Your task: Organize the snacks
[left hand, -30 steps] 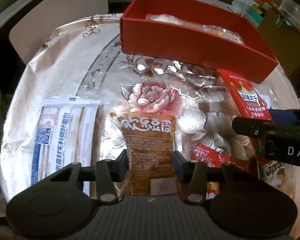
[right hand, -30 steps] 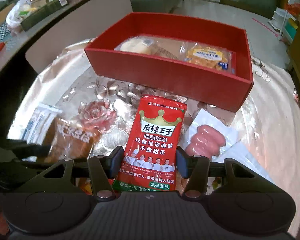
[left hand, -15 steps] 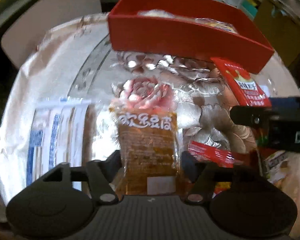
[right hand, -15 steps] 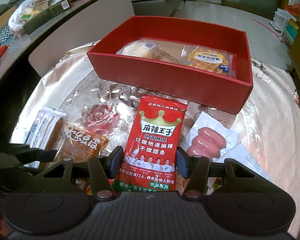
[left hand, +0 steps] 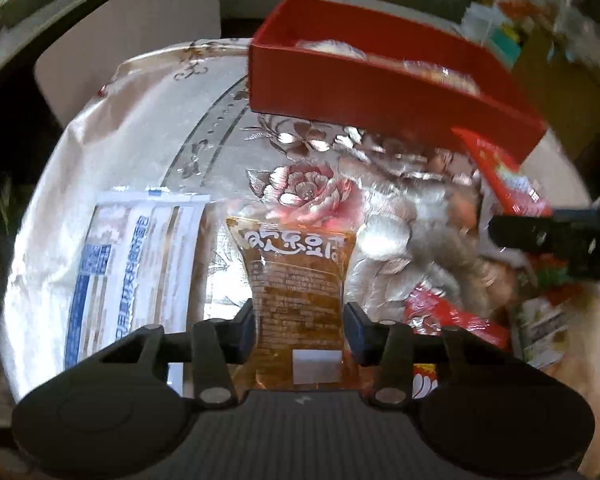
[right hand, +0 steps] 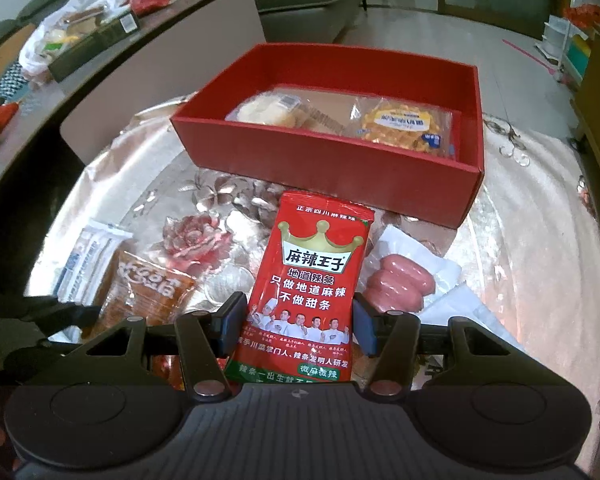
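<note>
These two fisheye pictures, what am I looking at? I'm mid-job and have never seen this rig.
No robot arm: a person carries a two-finger gripper in each hand, each with a camera looking along its fingers. The left wrist view shows the left gripper shut on a brown snack packet. The right wrist view shows the right gripper shut on a red spicy-strip packet. Ahead stands a red box already holding two wrapped pastries. On the flowered tablecloth lie a white-and-blue packet and packed sausages.
</note>
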